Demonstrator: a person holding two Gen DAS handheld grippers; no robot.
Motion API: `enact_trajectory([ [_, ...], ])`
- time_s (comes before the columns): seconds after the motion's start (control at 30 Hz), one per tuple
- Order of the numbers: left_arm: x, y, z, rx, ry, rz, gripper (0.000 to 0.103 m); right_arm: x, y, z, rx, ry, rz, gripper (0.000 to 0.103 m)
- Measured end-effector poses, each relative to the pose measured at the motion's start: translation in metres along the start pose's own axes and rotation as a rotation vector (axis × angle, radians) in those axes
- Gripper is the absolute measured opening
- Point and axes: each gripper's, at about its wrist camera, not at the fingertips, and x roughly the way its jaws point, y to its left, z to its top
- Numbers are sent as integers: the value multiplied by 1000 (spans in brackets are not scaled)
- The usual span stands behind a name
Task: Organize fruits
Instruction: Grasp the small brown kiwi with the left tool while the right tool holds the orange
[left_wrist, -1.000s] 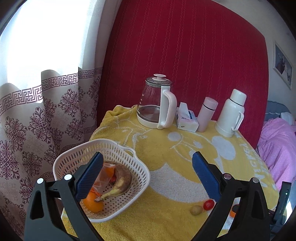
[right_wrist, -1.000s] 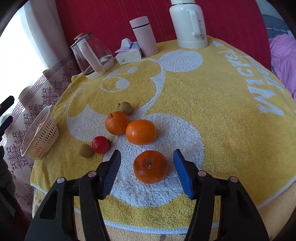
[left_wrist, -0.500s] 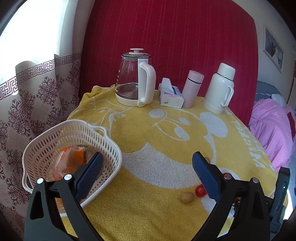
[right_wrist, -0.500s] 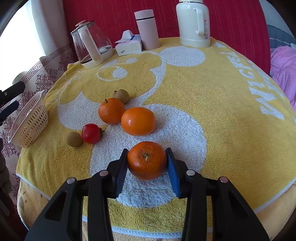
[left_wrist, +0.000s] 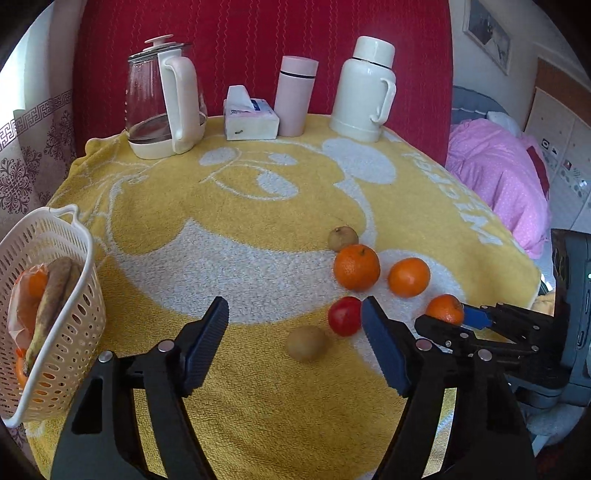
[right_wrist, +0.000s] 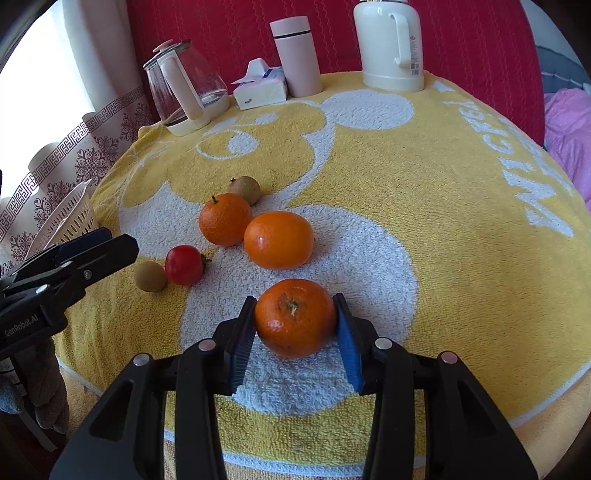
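Yellow towel (left_wrist: 258, 192) holds five loose fruits near the white basket (left_wrist: 74, 332), which already has some. Right gripper (right_wrist: 295, 325) grips a tangerine (right_wrist: 293, 317); left gripper (left_wrist: 295, 336) hangs spread, empty.

Both wrist views face the kettle (left_wrist: 162, 96) wall low (sharing the fruit cluster).

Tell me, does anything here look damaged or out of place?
The banana in the white basket is heavily browned and looks overripe. Otherwise nothing stands out: the loose fruit lies whole on the yellow towel, and the right hand-held gripper holds one orange.
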Motion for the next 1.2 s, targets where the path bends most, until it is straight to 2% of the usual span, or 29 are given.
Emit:
enact_trajectory([
  [0.1, 11, -3, -6, 22, 39, -11, 56, 0, 0, 0, 0, 0, -1, 43],
  [0.17, 17, -4, -9, 30, 61, -12, 53, 0, 0, 0, 0, 0, -1, 43],
  [0.23, 22, -4, -12, 34, 81, -15, 44, 0, 0, 0, 0, 0, -1, 43],
  [0.33, 27, -5, -14, 40, 94, -16, 38, 0, 0, 0, 0, 0, 0, 43],
  [0.47, 30, -5, -16, 44, 97, -8, 35, 0, 0, 0, 0, -1, -1, 43],
  [0.53, 29, -4, -15, 40, 94, -14, 29, 0, 0, 0, 0, -1, -1, 43],
  [0.77, 15, 1, -8, 13, 54, 15, 29, 0, 0, 0, 1, -1, 0, 43],
  [1.2, -50, 19, 14, -37, -119, 80, 29, 0, 0, 0, 1, -3, -1, 42],
])
